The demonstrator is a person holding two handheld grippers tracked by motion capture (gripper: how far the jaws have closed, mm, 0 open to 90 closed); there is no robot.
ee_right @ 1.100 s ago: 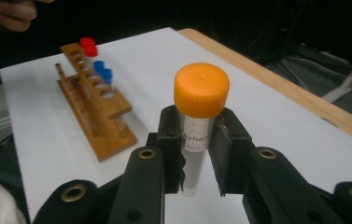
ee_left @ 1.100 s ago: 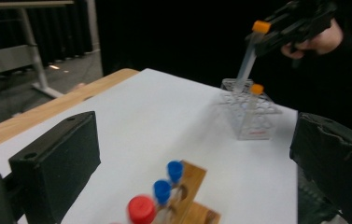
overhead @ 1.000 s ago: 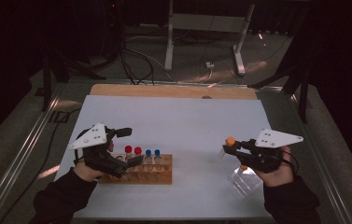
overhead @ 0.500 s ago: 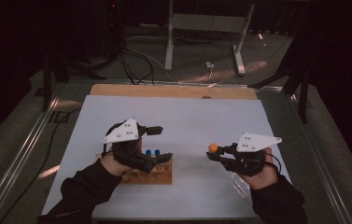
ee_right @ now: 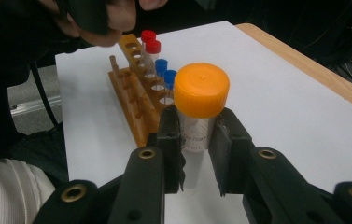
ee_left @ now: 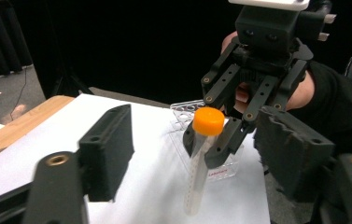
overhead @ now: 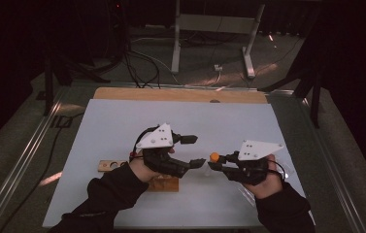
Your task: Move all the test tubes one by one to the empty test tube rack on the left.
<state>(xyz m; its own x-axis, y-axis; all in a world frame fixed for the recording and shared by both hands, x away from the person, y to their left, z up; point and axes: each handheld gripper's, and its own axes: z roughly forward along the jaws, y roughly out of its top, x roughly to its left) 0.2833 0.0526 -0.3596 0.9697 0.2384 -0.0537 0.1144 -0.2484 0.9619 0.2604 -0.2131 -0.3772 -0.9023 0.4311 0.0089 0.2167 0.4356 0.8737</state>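
The right hand-held gripper clamped an orange-capped tube just below its cap, upright above the white surface. The left hand-held gripper had just been closing, its jaws part open either side of the tube without touching. The handover looked unfinished. Behind, a wooden rack held red- and blue-capped tubes.

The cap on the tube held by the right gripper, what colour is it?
Orange cap, clearest in the right gripper view.
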